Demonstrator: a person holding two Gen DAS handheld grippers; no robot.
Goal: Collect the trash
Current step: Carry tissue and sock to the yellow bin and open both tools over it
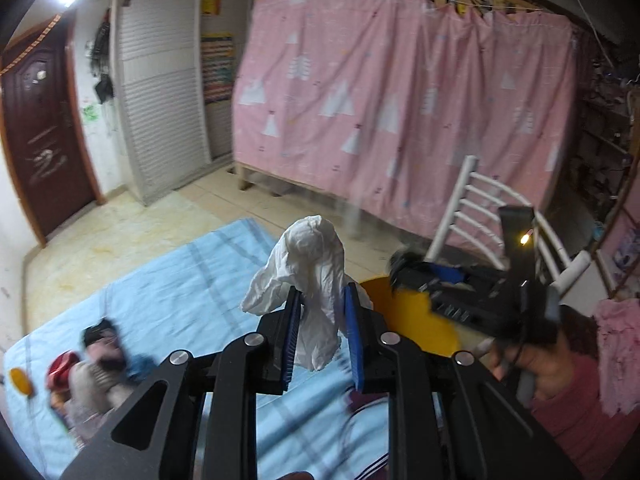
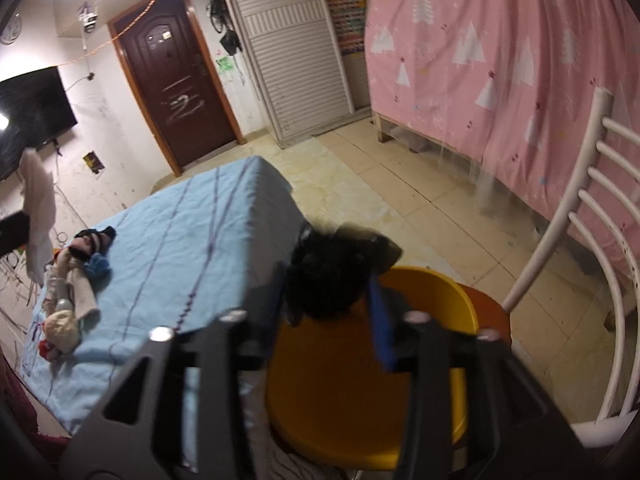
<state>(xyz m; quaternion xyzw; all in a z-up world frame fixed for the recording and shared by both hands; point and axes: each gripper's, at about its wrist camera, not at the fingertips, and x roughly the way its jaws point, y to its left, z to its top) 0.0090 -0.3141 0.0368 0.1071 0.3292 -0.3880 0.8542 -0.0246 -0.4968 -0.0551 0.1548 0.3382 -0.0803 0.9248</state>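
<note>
The crumpled white tissue (image 1: 308, 276) stands up between the blue pads (image 1: 293, 336) of my left gripper (image 1: 322, 340), which is squeezed tight on its lower part, so the paper balloons out above the fingers and a tail hangs below them. It hangs above the light blue cloth (image 1: 168, 292) that covers the table, close to the yellow bin (image 1: 416, 316) at the table's corner. In my right wrist view a black fluffy clump (image 2: 332, 272) sits at the tips of my right gripper (image 2: 330, 320), directly over the open mouth of the yellow bin (image 2: 360, 392); the jaws stand part open around it, and with the blur I cannot tell whether the pads touch it. The same right gripper (image 1: 472, 292) shows from the left side, lying across the bin with my hand (image 1: 532, 356) behind it. The bin sits on an orange seat (image 2: 490, 312) of a white slatted chair (image 2: 576, 216) just beside the table. Farther along the blue cloth (image 2: 180, 240) lies a heap of small things: a doll-like toy with black straps (image 2: 86, 248), a blue tuft (image 2: 98, 266) and a pale ball (image 2: 62, 326). Beyond the tiled floor (image 2: 400, 184) hang a pink curtain with white trees (image 2: 500, 48), a dark brown door (image 2: 176, 88) and a white shuttered wardrobe (image 2: 296, 60).
</note>
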